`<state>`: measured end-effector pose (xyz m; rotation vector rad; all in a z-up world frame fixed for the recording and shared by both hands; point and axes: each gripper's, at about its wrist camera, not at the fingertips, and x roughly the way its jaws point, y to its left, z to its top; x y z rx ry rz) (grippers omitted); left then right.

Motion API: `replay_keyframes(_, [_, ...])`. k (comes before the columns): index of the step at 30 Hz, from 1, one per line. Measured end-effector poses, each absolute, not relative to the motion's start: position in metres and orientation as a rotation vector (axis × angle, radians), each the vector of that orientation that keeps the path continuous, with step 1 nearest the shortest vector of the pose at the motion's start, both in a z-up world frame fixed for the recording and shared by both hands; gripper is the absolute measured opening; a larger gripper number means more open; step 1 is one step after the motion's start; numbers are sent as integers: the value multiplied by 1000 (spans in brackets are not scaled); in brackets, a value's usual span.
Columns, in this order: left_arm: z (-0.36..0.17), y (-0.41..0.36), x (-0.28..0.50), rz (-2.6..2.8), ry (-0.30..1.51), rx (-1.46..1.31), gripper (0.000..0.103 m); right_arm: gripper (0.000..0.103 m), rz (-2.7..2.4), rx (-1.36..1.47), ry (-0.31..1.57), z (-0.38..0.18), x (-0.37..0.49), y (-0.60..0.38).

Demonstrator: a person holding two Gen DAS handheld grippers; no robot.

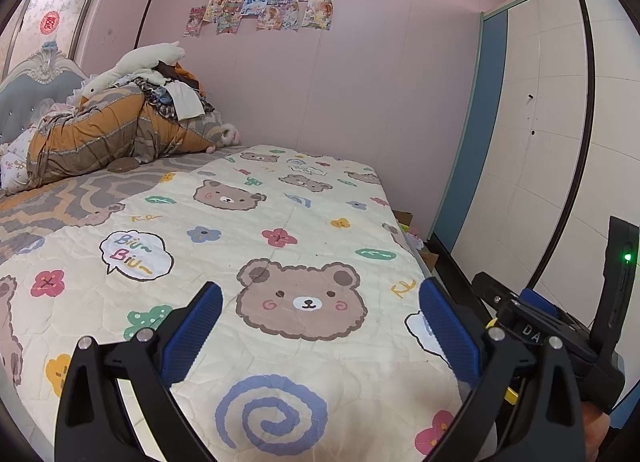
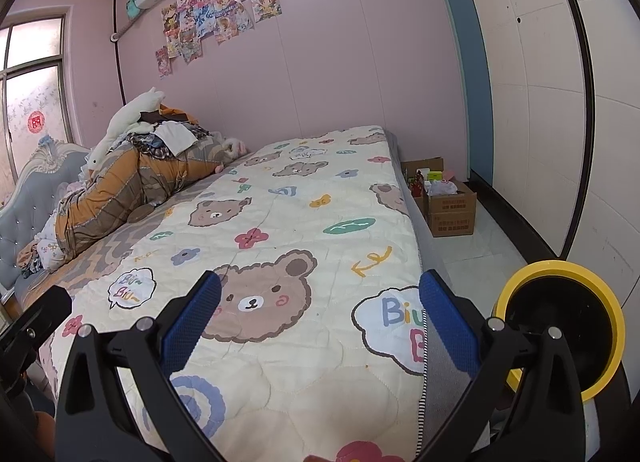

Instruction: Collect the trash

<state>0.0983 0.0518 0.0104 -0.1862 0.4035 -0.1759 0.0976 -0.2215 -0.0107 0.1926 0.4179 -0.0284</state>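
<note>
We hold the left gripper point(image 1: 320, 318) over the bear-print quilt point(image 1: 280, 246), its blue fingers point(image 1: 192, 336) spread wide with nothing between them. Our right gripper point(image 2: 320, 318) hangs over the same quilt near the bed's foot edge, likewise spread and empty. A yellow-rimmed bin point(image 2: 564, 322) with a black liner stands on the floor just beside the bed, at our right. Farther along the floor, cardboard boxes point(image 2: 450, 205) hold packets and crumpled paper. A heap of clothes and bedding point(image 1: 116, 121) lies by the headboard point(image 1: 28, 97).
</note>
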Motion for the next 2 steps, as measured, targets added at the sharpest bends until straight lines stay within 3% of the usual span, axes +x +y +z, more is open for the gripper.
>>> replay_keyframes(2, [10,52,99,-177,405,-186,95,95,-29,194,420,-10,99,-223])
